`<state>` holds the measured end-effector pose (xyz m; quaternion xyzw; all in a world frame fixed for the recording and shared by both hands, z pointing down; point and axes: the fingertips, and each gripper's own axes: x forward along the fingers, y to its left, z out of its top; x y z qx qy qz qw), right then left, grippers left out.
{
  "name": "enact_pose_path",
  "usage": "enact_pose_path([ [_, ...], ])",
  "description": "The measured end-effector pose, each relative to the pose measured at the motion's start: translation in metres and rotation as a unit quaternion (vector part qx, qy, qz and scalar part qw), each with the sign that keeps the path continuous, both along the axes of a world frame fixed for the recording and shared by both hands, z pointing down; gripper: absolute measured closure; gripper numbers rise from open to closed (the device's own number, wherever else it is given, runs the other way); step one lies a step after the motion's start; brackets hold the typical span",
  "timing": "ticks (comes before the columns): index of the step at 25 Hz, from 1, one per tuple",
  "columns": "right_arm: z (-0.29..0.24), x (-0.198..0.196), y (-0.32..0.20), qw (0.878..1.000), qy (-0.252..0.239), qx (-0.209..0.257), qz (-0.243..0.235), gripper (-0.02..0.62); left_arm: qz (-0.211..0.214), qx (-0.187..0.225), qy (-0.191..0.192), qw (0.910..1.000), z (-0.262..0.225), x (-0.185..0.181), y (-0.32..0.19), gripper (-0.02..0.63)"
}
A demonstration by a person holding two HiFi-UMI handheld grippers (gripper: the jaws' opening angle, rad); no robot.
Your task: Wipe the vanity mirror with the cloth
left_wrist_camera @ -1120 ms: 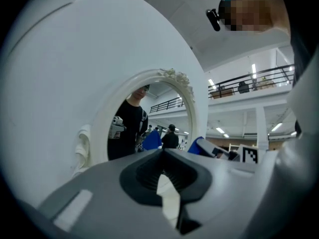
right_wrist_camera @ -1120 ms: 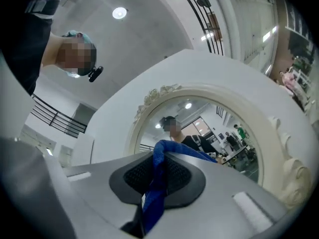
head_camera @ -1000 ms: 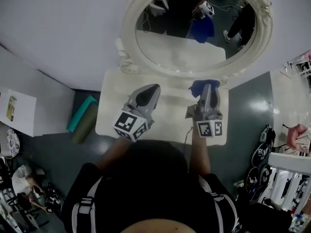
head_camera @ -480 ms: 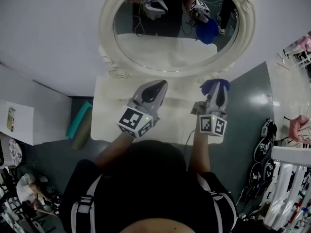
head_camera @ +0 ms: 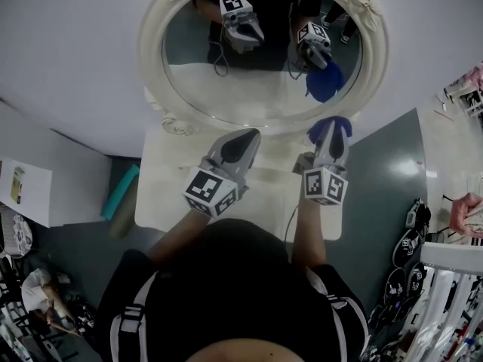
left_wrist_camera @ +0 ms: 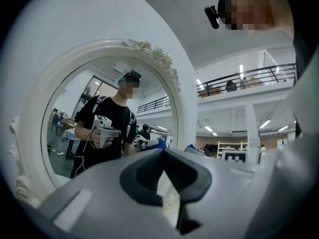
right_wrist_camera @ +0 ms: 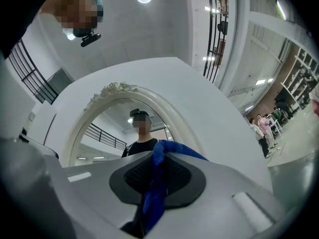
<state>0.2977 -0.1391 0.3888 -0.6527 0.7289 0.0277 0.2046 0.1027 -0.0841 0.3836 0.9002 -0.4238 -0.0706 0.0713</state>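
Vanity mirror (head_camera: 260, 93): oval glass in an ornate white frame, upright at the far edge of the white desk (head_camera: 162, 194), leaning on the wall.

Left gripper (head_camera: 241, 136): over the middle of the desk, nose toward the lower frame. Jaws are together with nothing between them. It plays no part in the wiping at present.

Right gripper (head_camera: 333, 137): toward the desk's right edge, raised in front of the frame's lower right. Jaws are clamped on the cloth.

Blue cloth (head_camera: 324, 130): bunched, with a tuft standing out past the jaw tips. Its reflection sits apart from it in the glass, so it appears short of the surface.

Progress, as judged: cloth in hand and brought up. No contact with the glass is evident, and the whole face is left to wipe.
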Motion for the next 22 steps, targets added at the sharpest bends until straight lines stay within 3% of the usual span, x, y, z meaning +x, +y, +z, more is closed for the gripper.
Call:
enact_pose_path([
  [16, -0.023, -0.007, -0.089, 1.000, -0.002, -0.001, -0.008, 0.560, -0.004, -0.031, -0.013, 0.9994, 0.001, -0.003, -0.070, 0.600],
  [22, -0.027, -0.004, -0.105, 0.999, -0.039, 0.009, -0.023, 0.560, 0.003, -0.040, -0.012, 0.9991, 0.003, -0.001, -0.086, 0.600],
])
